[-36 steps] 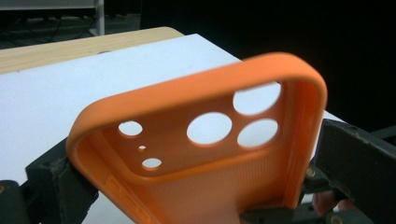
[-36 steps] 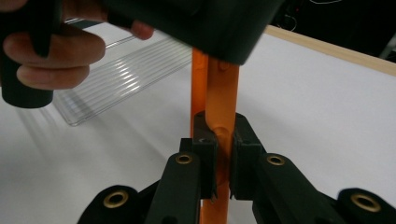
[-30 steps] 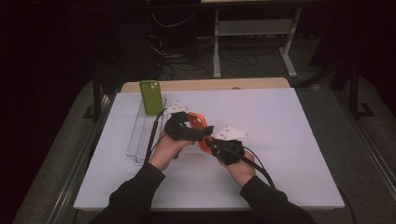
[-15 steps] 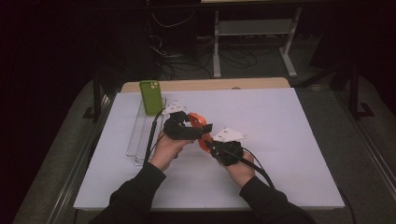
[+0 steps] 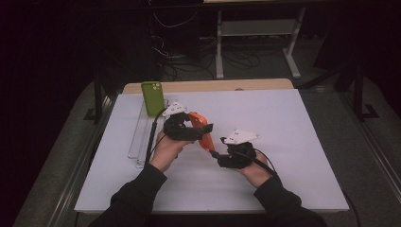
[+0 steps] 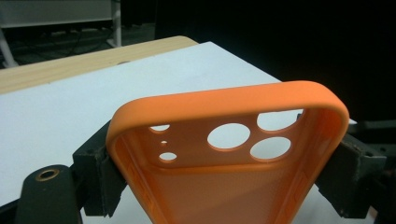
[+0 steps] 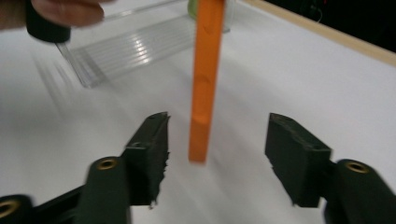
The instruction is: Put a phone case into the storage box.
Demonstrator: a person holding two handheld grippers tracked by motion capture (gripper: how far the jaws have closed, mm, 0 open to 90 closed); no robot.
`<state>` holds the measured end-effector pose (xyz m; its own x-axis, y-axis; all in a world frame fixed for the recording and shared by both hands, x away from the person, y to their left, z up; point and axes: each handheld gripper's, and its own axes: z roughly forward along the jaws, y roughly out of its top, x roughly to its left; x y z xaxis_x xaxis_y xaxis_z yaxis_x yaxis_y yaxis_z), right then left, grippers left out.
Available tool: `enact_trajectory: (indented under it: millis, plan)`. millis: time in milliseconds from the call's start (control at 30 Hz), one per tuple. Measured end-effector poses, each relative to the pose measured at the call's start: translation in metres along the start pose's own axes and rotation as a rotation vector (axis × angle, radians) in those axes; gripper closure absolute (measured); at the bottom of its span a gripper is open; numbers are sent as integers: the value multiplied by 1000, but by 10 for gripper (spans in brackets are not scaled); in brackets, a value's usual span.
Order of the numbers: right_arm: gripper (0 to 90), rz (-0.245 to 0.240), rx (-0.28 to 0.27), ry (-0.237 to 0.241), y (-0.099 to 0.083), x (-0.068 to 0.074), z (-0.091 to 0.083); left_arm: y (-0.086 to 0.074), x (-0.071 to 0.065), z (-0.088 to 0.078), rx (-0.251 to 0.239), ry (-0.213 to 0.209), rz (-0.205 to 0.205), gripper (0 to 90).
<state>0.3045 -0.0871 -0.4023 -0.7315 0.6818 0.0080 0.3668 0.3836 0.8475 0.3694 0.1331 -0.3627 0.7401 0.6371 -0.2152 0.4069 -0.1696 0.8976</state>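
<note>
The soft orange silicone phone case (image 6: 224,177) hangs above the white desk (image 5: 302,142), pinched across its width by the left gripper (image 5: 204,127). The right gripper (image 7: 217,140) has just been opening, its fingers standing clear on either side of the case's edge. It looks light and bendy; the stiffer side rims seem best to grip.

Green phone case (image 5: 152,97) upright at far end of clear rack (image 5: 142,137). Rack lies on white table sheet (image 5: 293,142).

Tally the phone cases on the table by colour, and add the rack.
Orange phone case: 1
Green phone case: 1
Clear slotted rack: 1
Total: 3
</note>
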Motion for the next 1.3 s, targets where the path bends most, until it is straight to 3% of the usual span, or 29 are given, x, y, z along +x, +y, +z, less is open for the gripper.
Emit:
enact_trajectory:
  millis: [233, 333, 467, 600, 800, 867, 1300]
  plan:
    - [229, 14, 9, -26, -13, -14, -14, 1, 2, -3, -5, 2, 1, 150]
    - [124, 57, 0, -5, -19, -19, -18, 1, 1, -4, -7, -1, 2, 149]
    - [95, 54, -1, -30, -29, -26, -25, 2, 1, -5, -1, -3, 8, 149]
    - [5, 69, 10, -42, -37, -32, -32, 1, 1, -5, -2, -6, 14, 149]
    - [0, 84, 33, -77, -51, -37, -41, 0, 1, -6, -6, -10, 12, 149]
    - [0, 69, 31, -100, -57, -39, -44, 1, 1, -6, -3, -9, 18, 149]
    - [0, 77, 50, -103, -75, -46, -58, 4, 0, -11, -19, 9, 32, 149]
